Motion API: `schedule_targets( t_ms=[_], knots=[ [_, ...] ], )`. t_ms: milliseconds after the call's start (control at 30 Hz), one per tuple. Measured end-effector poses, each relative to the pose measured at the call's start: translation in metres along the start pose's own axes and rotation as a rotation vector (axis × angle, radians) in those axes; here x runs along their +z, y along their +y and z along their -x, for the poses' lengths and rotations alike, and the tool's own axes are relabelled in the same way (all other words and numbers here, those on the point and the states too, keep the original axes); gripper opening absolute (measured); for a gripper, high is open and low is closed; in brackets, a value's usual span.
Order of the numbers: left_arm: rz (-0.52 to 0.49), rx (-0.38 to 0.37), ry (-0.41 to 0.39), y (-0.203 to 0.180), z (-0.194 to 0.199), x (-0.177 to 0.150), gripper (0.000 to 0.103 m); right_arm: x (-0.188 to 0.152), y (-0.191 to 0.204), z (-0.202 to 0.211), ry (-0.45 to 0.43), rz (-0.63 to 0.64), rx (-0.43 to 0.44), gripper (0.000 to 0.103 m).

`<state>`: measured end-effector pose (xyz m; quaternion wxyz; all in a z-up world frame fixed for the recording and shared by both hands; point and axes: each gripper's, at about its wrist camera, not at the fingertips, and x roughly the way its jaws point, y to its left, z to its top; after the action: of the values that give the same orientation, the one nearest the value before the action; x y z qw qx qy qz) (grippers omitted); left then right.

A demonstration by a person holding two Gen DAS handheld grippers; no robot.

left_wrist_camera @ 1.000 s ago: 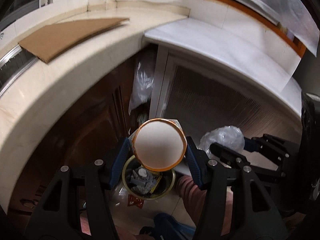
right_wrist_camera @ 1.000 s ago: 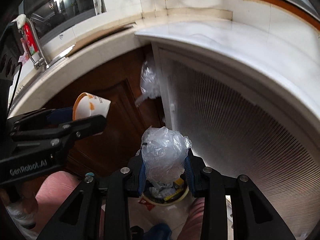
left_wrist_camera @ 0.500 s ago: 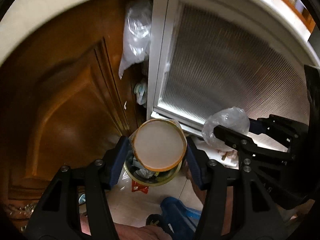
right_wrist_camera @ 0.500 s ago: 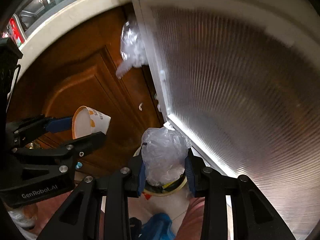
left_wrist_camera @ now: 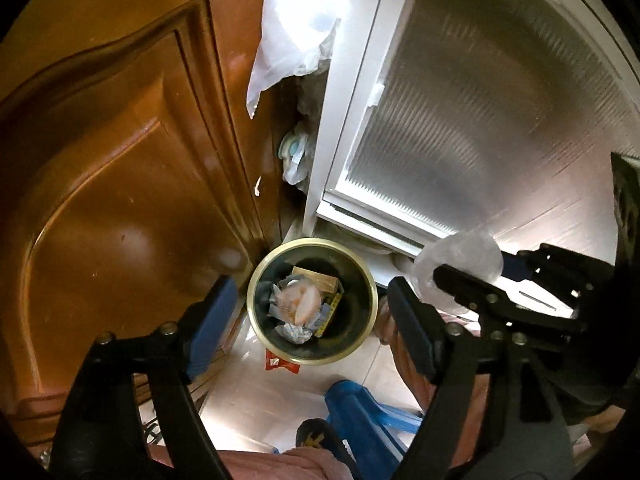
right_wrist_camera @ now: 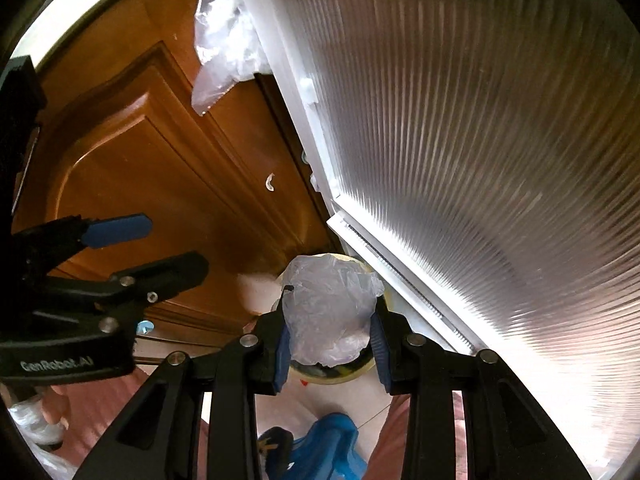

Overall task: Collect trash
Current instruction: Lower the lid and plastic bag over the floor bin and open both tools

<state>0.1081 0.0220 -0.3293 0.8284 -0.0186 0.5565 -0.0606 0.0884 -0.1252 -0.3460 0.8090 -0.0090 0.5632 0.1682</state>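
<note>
A round bin with a golden rim [left_wrist_camera: 316,241] stands on the floor in the corner, with several scraps of trash in it. A paper cup [left_wrist_camera: 302,302] lies blurred inside the bin, on top of the trash. My left gripper [left_wrist_camera: 308,312] hangs straight above the bin, its jaws opening, with nothing between them. It also shows empty as the left gripper [right_wrist_camera: 172,246] in the right wrist view. My right gripper [right_wrist_camera: 330,332] is shut on a crumpled clear plastic bag [right_wrist_camera: 328,312], just above the bin's rim [right_wrist_camera: 344,376]. From the left wrist view, that plastic bag [left_wrist_camera: 460,264] is to the right of the bin.
A brown wooden cabinet door [left_wrist_camera: 120,200] rises on the left and a white-framed ribbed glass door [left_wrist_camera: 480,120] on the right. Plastic bags [left_wrist_camera: 296,20] hang in the gap between them. On the floor lie a red wrapper [left_wrist_camera: 282,362] and a blue slipper [left_wrist_camera: 360,412].
The left jaws have spread and the paper cup they held has dropped into the bin. Both grippers have sunk toward the bin and tilted further down. The right still holds the bag.
</note>
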Motion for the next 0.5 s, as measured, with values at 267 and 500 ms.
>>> schedule_targets(
  t_ms=[267, 500],
  knots=[
    [0.006, 0.015, -0.008, 0.0, 0.006, 0.001, 0.082, 0.006, -0.001, -0.009, 0.017, -0.004, 0.019, 0.034],
    [-0.013, 0.021, -0.031, -0.005, 0.017, 0.004, 0.082, 0.01, -0.007, -0.011, 0.031, -0.012, 0.059, 0.04]
  ],
)
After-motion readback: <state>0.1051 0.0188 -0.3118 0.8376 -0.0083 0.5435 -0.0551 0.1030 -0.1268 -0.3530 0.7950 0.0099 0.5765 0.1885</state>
